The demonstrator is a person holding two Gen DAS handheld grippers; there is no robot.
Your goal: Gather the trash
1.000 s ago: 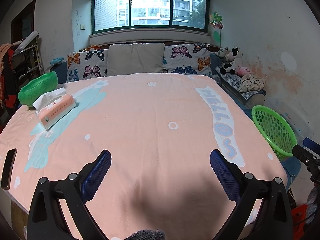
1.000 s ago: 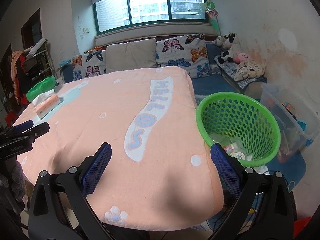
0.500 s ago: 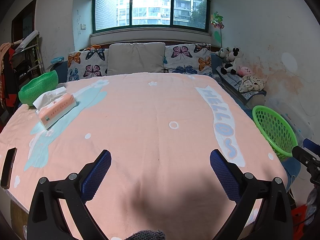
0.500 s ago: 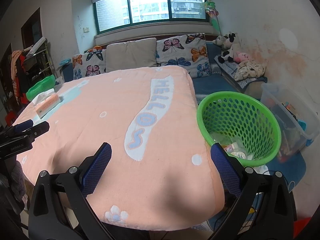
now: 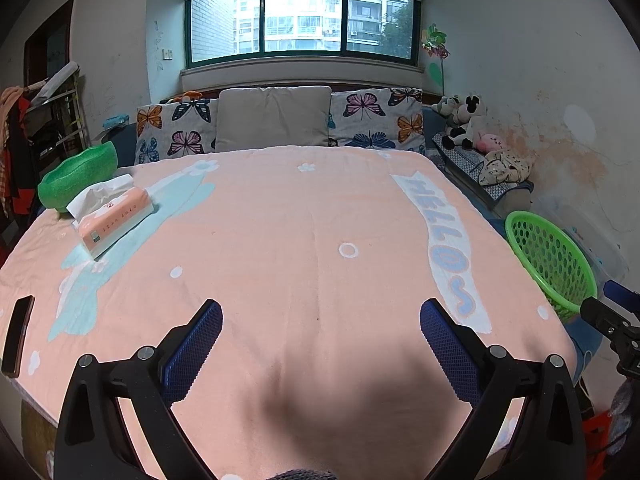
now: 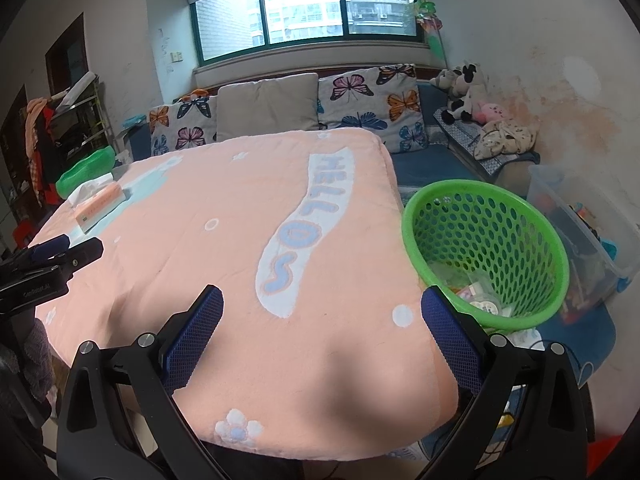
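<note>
The left claw (image 5: 320, 320) hovers over the peach blanket (image 5: 300, 220), spread wide and holding nothing; the right claw (image 6: 322, 310) is equally wide and bare. Just beside the blanket's right edge stands the green basket (image 6: 452, 204), with wrappers (image 6: 478, 294) lying inside. A tissue box (image 5: 116, 216) rests far left.
</note>
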